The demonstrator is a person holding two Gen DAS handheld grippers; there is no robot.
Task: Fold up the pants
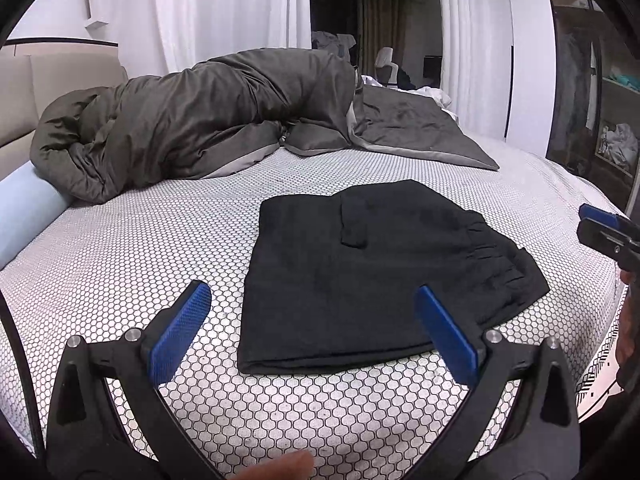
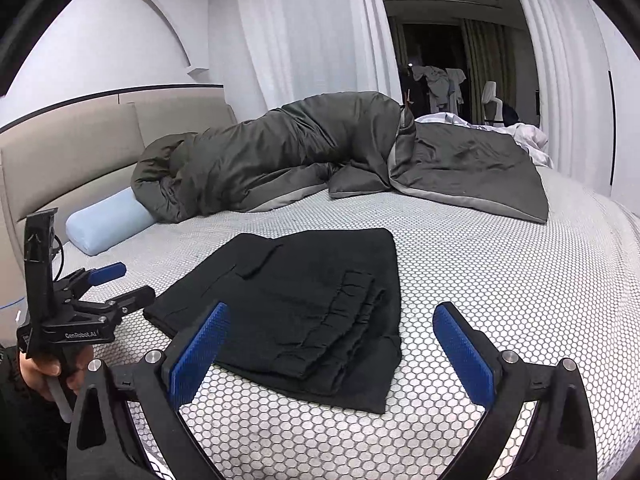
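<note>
One pair of black pants lies folded into a flat rectangle on the bed, directly ahead of both my hand-held grippers and touching neither.

Left hand-held gripper: jaws spread wide, nothing between the blue pads. The near folded edge of the pants sits just beyond the fingertips, slightly toward the right pad.

Right hand-held gripper: jaws spread wide, holding nothing. The gathered waistband of the pants lies between and just beyond the pads, stacked in several layers.

Containers: a dark shelf unit stands far to the right of my left hand-held gripper, with light cloth in a lower compartment and a teal item in a higher one. Only the left wrist view shows it.

Only the right wrist view shows my left hand around the handle of the left hand-held gripper, and the beige headboard in full.

Count, both views: one grey duvet bunched at the far side of the bed, one light blue bolster pillow beside it, white curtains behind.
</note>
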